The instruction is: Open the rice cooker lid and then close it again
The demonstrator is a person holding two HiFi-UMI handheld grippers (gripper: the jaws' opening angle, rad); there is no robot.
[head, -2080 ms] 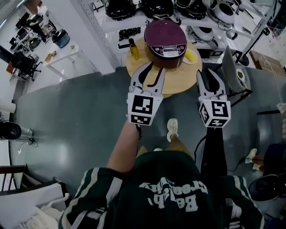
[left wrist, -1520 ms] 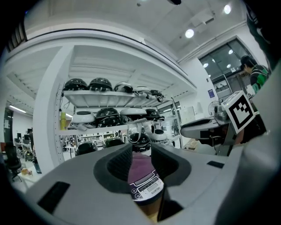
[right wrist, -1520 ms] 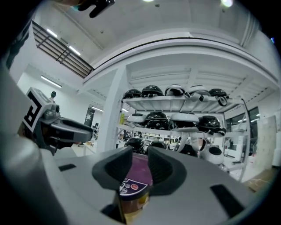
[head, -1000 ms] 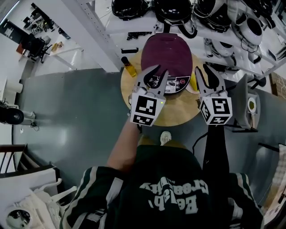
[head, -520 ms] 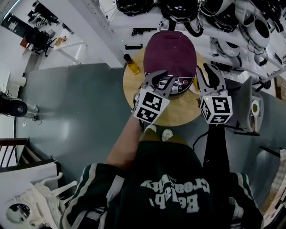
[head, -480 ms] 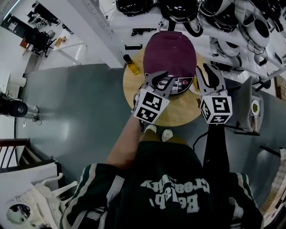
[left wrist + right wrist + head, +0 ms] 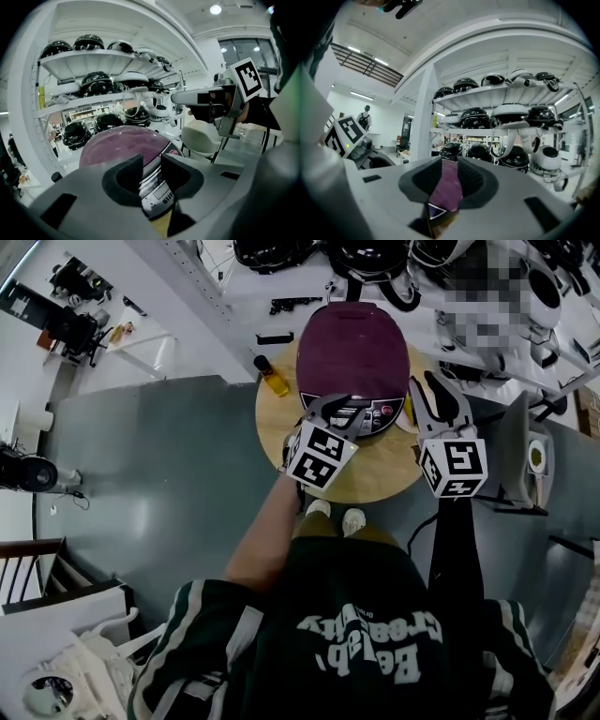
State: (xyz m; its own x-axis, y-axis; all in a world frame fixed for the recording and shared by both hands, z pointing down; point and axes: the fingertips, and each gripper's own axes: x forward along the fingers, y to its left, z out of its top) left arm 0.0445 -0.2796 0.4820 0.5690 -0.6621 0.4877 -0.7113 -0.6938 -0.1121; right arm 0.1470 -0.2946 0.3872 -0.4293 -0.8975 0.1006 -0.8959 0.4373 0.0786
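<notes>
left gripper (image 7: 341,410) has dropped to the cooker (image 7: 354,367) front, jaws easing apart, panel (image 7: 374,415) just ahead, nothing gripped; right gripper (image 7: 434,396) slack and empty, lid (image 7: 352,329) still shut

I look down on a smooth grey floor (image 7: 141,502), where a round wooden desk (image 7: 375,482) stands before white shelving (image 7: 79,58) stacked with dark domed objects (image 7: 96,82). A white side table (image 7: 141,351) sits off to the left. From lower down I see a round ceiling lamp (image 7: 215,9) glowing above tall windows (image 7: 239,47).
</notes>
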